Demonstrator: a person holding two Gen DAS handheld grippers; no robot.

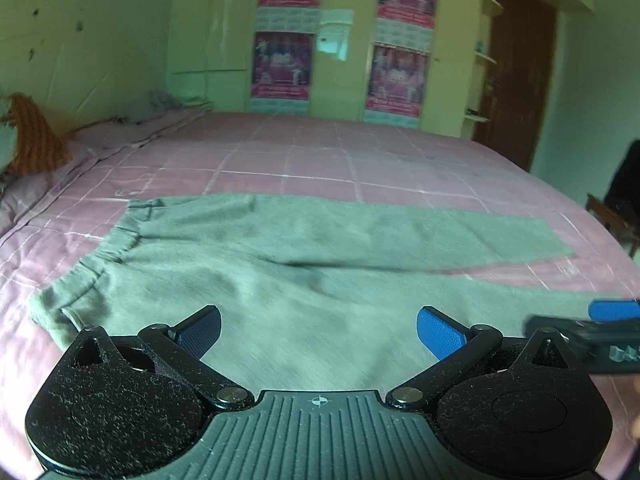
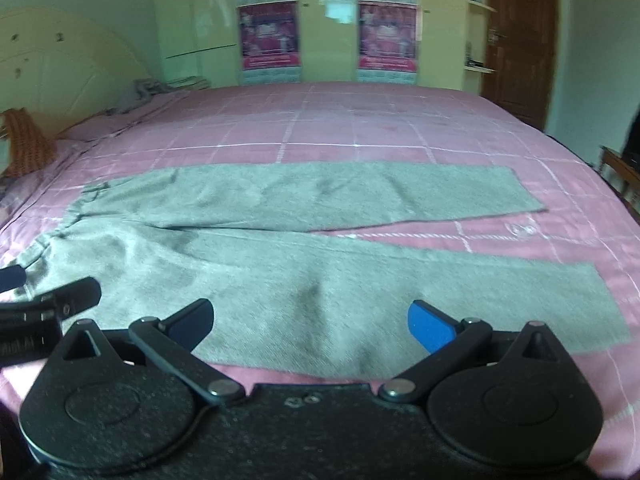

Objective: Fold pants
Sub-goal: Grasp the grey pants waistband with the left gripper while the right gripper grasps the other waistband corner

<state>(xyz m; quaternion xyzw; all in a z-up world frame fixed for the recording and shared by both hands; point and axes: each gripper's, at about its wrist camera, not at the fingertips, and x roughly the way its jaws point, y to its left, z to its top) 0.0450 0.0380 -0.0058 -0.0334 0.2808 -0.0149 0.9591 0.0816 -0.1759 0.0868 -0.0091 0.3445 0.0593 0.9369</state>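
Note:
Grey pants [image 1: 256,264] lie flat on the pink checked bedspread [image 1: 320,160], waistband at the left, both legs running right and slightly spread. In the right wrist view the same pants [image 2: 320,240] show both leg ends at the right. My left gripper [image 1: 319,334] is open above the near hip part of the pants, nothing between its fingers. My right gripper [image 2: 311,324] is open above the near leg's near edge, also holding nothing. Each gripper shows in the other's view: the right one [image 1: 592,328] at the right edge, the left one [image 2: 48,300] at the left edge.
Pillows and an orange cloth [image 1: 36,140] sit at the bed's left end by the headboard [image 2: 60,64]. A wardrobe with posters [image 1: 344,40] stands behind the bed, a brown door [image 1: 516,80] to its right. A wooden chair [image 1: 616,216] stands at the bed's right side.

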